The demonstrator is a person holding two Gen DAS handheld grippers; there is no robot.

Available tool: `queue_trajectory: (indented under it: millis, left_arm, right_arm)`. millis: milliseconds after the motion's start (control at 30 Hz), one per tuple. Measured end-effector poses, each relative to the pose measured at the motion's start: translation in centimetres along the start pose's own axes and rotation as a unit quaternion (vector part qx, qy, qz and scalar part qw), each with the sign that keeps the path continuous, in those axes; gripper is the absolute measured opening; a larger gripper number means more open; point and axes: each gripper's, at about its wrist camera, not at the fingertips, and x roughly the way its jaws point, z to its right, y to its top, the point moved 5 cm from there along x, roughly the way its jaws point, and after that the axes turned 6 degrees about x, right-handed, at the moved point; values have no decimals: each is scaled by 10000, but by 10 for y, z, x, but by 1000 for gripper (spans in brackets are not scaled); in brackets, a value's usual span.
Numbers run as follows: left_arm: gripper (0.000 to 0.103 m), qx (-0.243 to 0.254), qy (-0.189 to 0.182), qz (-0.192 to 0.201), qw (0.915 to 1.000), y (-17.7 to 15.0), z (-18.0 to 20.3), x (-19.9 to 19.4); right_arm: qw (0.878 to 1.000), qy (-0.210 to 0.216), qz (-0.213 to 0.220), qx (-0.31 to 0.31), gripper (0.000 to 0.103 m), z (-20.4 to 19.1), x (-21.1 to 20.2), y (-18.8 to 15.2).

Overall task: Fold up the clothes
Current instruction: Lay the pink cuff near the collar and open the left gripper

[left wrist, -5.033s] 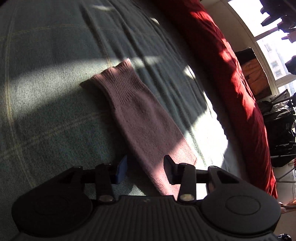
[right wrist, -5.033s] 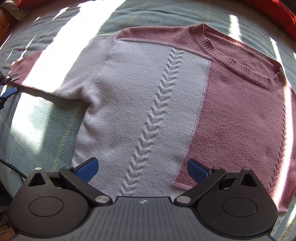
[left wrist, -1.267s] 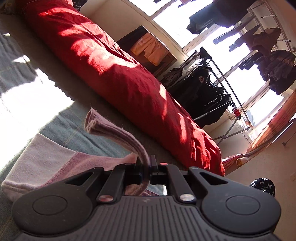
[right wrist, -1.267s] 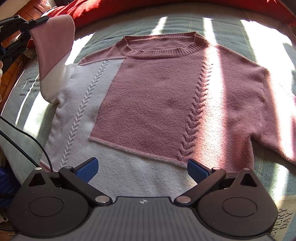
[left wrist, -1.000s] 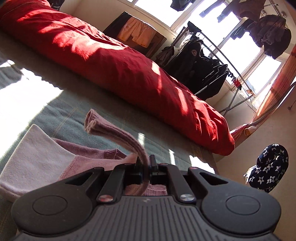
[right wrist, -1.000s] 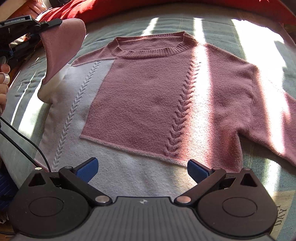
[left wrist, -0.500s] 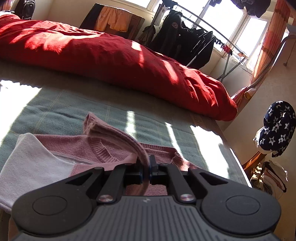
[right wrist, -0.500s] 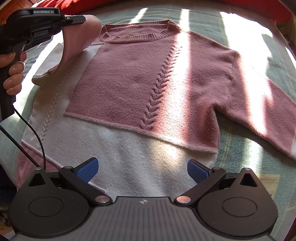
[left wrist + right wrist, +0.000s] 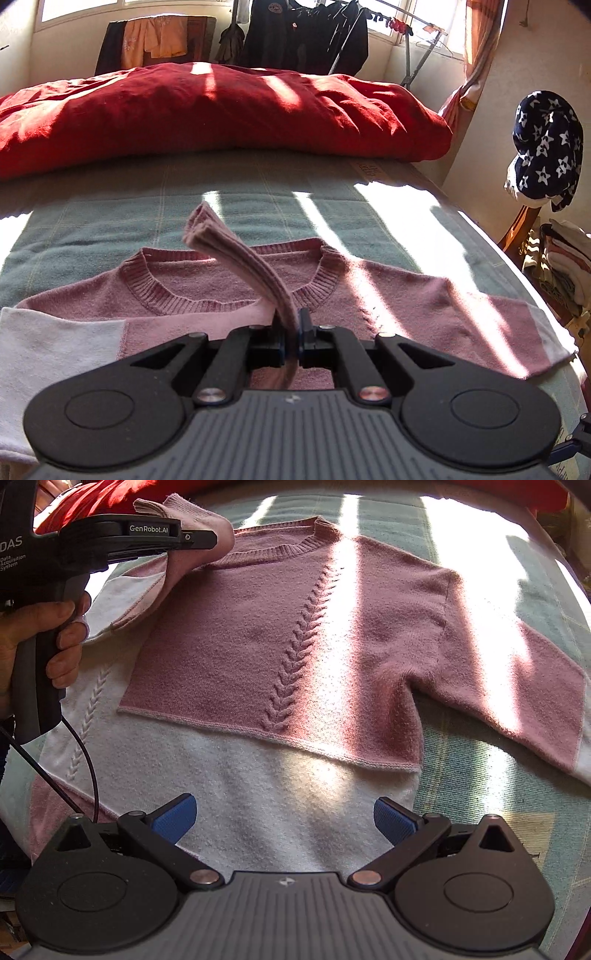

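Note:
A pink and white knit sweater (image 9: 280, 635) lies flat, front up, on the green bedspread (image 9: 480, 775). My left gripper (image 9: 291, 341) is shut on the pink cuff of its left sleeve (image 9: 240, 258), which stands up between the pads. In the right wrist view that left gripper (image 9: 207, 541) hovers over the sweater's shoulder near the collar, with the sleeve (image 9: 177, 565) draped inward under it. My right gripper (image 9: 284, 821) is open above the white hem with nothing between its blue pads. The other sleeve (image 9: 517, 686) lies spread out to the right.
A red duvet (image 9: 207, 110) is bunched along the far side of the bed. A clothes rack with dark garments (image 9: 306, 33) stands by the window. A chair with a star-patterned cloth (image 9: 546, 147) sits off the bed's right edge. A cable (image 9: 85, 760) trails by the hand.
My left gripper has carried the sleeve cuff inward over the sweater toward the collar, rolling and sinking a little. The right gripper has barely moved and stays open.

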Motion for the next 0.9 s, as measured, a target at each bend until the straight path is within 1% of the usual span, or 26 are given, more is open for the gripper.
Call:
queue_trajectory:
  millis: [133, 267, 367, 433, 533, 567, 600, 633, 733, 900]
  left_arm:
    - [4, 107, 2, -118, 9999, -3, 6, 7]
    - [4, 348, 15, -113, 9993, 1, 18, 15]
    - [4, 636, 58, -192, 9978, -1, 27, 22]
    - [6, 924, 128, -257, 9953, -6, 33, 26]
    - [8, 1223, 172, -377, 9916, -15, 40, 28]
    - [9, 1334, 152, -407, 9901, -17, 43, 28]
    - [14, 1474, 131, -448, 9880, -19, 47, 29]
    - [17, 1605, 105, -486, 9858, -21, 51, 29]
    - [23, 1819, -41, -517, 9820, -26, 61, 27]
    - [25, 1902, -333, -366, 9805, -22, 65, 11]
  right_arm:
    - [9999, -12, 8, 105, 103, 4, 2, -4]
    - [9998, -21, 19, 215, 103, 7, 2, -9]
    - [9996, -24, 22, 267, 103, 11, 0, -12]
    - [9996, -56, 46, 273, 103, 14, -1, -12]
    - [9994, -67, 96, 326, 103, 19, -3, -11]
    - [9993, -67, 109, 350, 103, 20, -3, -11]
    - [9992, -67, 112, 371, 103, 21, -3, -11]
    - [9992, -69, 110, 390, 103, 23, -3, -11]
    - [9990, -81, 104, 419, 103, 25, -3, -12]
    - [9992, -93, 102, 387, 103, 25, -4, -13]
